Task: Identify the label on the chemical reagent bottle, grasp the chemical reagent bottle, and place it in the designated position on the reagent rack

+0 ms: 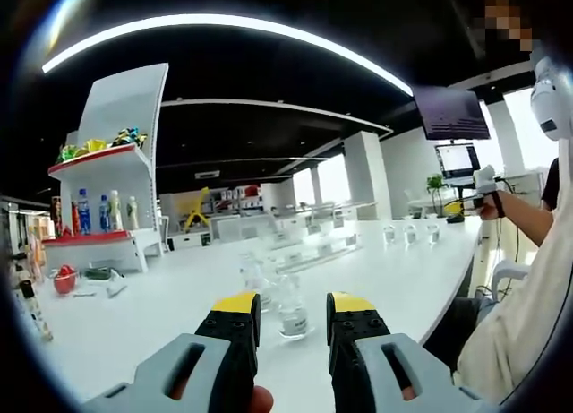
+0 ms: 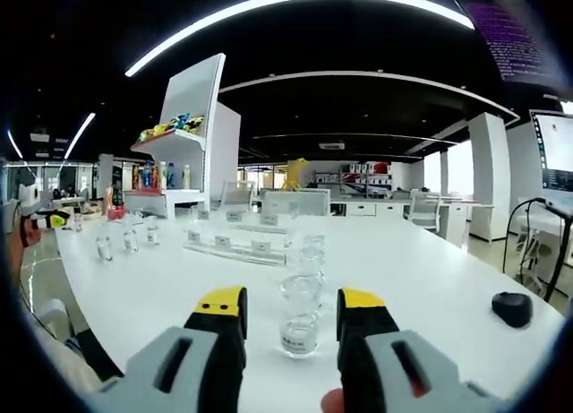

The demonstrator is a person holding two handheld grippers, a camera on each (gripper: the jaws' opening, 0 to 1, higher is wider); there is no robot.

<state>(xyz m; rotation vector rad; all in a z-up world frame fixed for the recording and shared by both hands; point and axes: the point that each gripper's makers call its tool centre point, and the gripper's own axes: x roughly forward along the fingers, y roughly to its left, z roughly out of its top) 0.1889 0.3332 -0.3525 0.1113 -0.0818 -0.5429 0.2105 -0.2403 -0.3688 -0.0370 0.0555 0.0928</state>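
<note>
Both the left gripper (image 1: pixel 293 316) and right gripper (image 2: pixel 291 311) hover with jaws spread wide, empty, framing a clear reagent bottle (image 2: pixel 299 322) mid-table (image 2: pixel 430 279), seemingly lining up to read its label before grasping.

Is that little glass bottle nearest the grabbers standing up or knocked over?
Upright: the reagent bottle stands on its base on the white table, neck pointing up.

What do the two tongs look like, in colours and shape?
Both look alike. The left tongs have two black jaws with yellow tips, set on grey bodies with slotted openings. The right tongs show the same black jaws, yellow tips and grey slotted bodies. A fingertip shows at the bottom edge between each pair.
</note>
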